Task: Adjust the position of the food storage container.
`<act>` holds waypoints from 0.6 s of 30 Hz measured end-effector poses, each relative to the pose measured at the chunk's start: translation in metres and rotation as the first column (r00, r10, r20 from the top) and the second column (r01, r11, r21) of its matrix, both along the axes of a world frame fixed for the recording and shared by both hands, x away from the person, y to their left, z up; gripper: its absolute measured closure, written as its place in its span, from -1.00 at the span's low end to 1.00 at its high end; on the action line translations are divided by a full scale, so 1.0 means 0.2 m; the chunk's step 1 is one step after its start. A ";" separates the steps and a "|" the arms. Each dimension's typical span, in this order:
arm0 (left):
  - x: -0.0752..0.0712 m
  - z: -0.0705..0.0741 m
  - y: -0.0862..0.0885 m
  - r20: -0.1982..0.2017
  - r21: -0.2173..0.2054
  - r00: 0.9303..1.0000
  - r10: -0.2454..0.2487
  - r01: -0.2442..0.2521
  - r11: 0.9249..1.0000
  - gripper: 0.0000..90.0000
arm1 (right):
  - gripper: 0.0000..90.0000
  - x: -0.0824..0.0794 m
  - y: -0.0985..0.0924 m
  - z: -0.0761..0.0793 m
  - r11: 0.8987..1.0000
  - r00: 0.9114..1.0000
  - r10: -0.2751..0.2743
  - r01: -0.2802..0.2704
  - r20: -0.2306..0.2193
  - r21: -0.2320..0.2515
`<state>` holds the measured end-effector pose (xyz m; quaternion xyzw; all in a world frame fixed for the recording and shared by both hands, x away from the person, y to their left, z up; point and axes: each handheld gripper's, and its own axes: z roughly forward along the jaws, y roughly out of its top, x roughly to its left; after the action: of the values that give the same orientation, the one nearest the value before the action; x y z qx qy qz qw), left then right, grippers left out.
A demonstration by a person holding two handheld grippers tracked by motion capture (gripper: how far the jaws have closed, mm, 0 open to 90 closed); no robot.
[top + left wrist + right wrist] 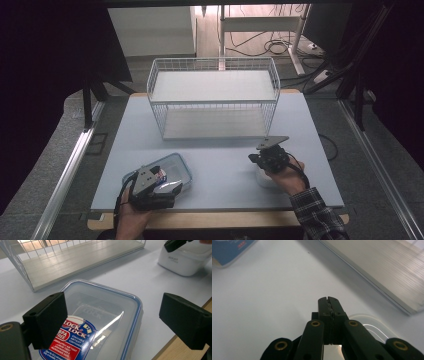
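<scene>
Left gripper [112, 322]: jaws wide apart, straddling blue-rimmed lidded container [105, 315] at near-left table [220, 150] edge, pads not pressing. Right gripper [329, 300]: jaws pressed together, nothing between, above white container [267, 179] at near right. Wire basket [215, 95] behind, well apart.

Rack [215, 95] stands at the back middle of the table [225, 165], open side toward the person. Lidded box [172, 172] lies front left on the table, before the rack's left end. Left tongs [167, 187] hang over the box's near edge. Tub [267, 179] sits front right, well apart from the box. Right tongs [254, 158] sit above the tub's left side, between tub and rack.
</scene>
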<state>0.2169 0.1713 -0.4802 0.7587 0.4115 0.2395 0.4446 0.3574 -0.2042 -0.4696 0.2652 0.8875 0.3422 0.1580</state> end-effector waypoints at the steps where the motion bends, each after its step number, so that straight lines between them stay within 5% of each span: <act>1: 0.00 0.00 0.00 0.000 0.000 1.000 0.000 0.000 1.000 -0.81 | 0.99 0.00 0.00 0.00 1.000 1.000 0.000 0.000 0.000 0.000; 18: 0.02 -0.02 0.00 -0.016 0.021 1.000 -0.023 0.024 1.000 -0.80 | 0.97 -0.06 -0.35 0.01 0.990 0.990 -0.138 0.138 -0.020 0.042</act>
<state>0.2202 0.1712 -0.4837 0.7701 0.4036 0.2325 0.4360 0.3447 -0.2748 -0.4673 0.3322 0.8607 0.3472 0.1680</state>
